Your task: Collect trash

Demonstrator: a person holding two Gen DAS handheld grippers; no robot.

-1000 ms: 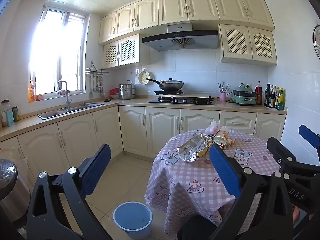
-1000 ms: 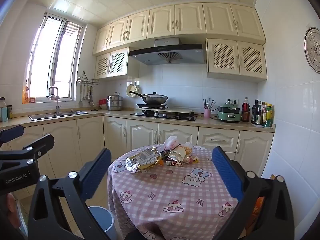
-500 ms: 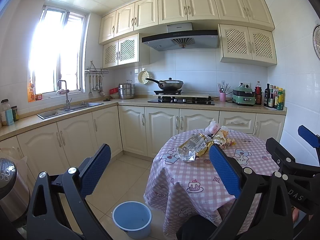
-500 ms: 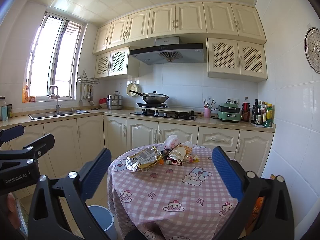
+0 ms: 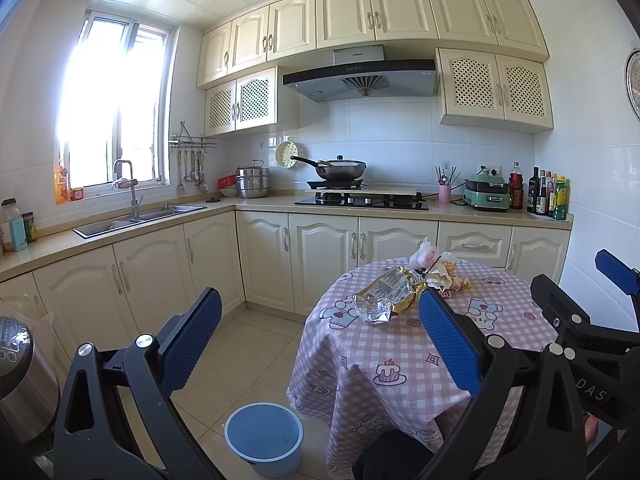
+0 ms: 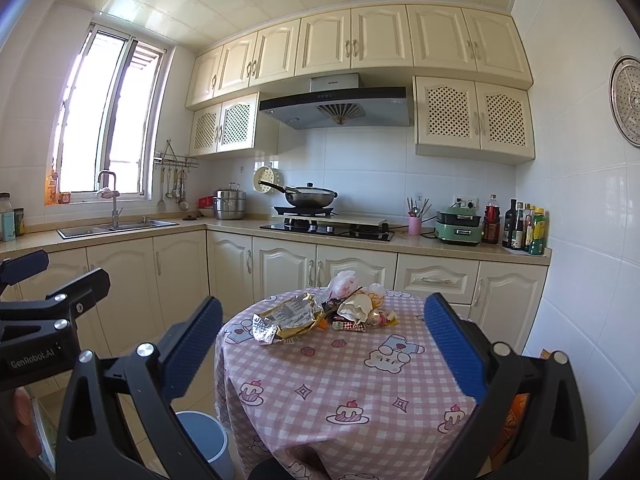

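Zero trash collected, by the look of it: the trash (image 6: 320, 316) is all piled on the table (image 6: 360, 384) at 12 o'clock. Left gripper (image 5: 320, 344) and right gripper (image 6: 322, 344) gape wide, empty. Bin (image 5: 264, 436) at 7 o'clock looks empty.

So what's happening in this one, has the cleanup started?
Not yet. A person holds the left gripper and the right gripper, both open and empty, short of a round table with a pink checked tablecloth. The trash, a crumpled foil snack bag and smaller wrappers, lies untouched on the table's far side. A blue bin stands on the floor beside the table.
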